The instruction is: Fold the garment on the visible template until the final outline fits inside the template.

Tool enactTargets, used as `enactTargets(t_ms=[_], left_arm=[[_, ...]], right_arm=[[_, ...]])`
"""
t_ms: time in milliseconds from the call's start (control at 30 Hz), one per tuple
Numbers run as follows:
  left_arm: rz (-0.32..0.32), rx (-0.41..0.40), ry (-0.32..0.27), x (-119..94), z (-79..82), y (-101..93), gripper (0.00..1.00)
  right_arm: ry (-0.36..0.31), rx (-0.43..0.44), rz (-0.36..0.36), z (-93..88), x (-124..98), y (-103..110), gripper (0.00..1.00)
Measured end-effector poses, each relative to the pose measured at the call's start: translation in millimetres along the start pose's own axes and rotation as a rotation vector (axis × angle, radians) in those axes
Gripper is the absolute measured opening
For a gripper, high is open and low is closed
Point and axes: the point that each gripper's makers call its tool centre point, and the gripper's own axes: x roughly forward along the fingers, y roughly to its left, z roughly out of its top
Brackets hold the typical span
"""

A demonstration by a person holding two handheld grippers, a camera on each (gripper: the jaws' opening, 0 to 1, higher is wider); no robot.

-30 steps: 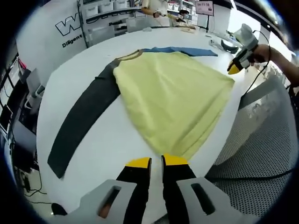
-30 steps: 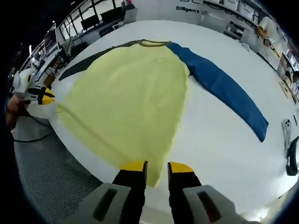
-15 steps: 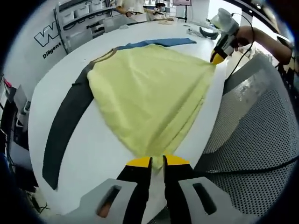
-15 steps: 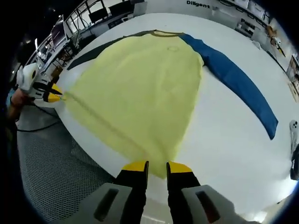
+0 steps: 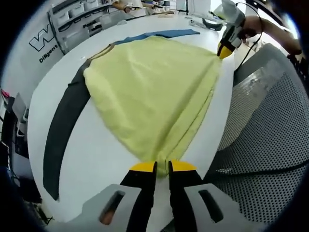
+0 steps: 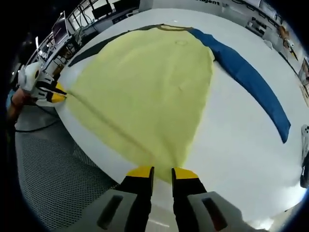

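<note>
Left gripper (image 5: pixel 162 166): I pinch the yellow shirt's (image 5: pixel 154 92) hem corner.
Right gripper (image 6: pixel 161 171): I pinch the other corner.
Table (image 6: pixel 231 140): white.

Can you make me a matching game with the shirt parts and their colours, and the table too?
Things:
1. shirt body
2. sleeve on the right in the right gripper view
3. sleeve on the left in the left gripper view
4. table

Colours:
A. white
B. dark grey
C. pale yellow
D. blue

Pairs: 1-C, 2-D, 3-B, 4-A
</note>
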Motion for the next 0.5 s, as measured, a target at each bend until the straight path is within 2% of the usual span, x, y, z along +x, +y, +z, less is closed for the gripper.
enactTargets(t_ms=[133, 267, 433, 500], left_arm=[[-0.005, 0.015, 0.011, 0.8, -1.2, 0.2, 0.05], [0.003, 0.088, 0.016, -0.2, -0.1, -0.9, 0.04], [0.010, 0.080, -0.005, -7.9, 0.4, 2.2, 0.04], [0.005, 0.075, -0.031, -12.7, 1.6, 2.3, 0.04]], right_arm=[[0.004, 0.001, -0.003, -0.2, 0.0, -1.2, 0.07], [0.009, 0.005, -0.006, -0.3, 0.1, -2.3, 0.06], [0.010, 0.010, -0.009, -0.3, 0.0, -3.3, 0.04], [0.011, 0.009, -0.013, -0.4, 0.0, -4.6, 0.03]])
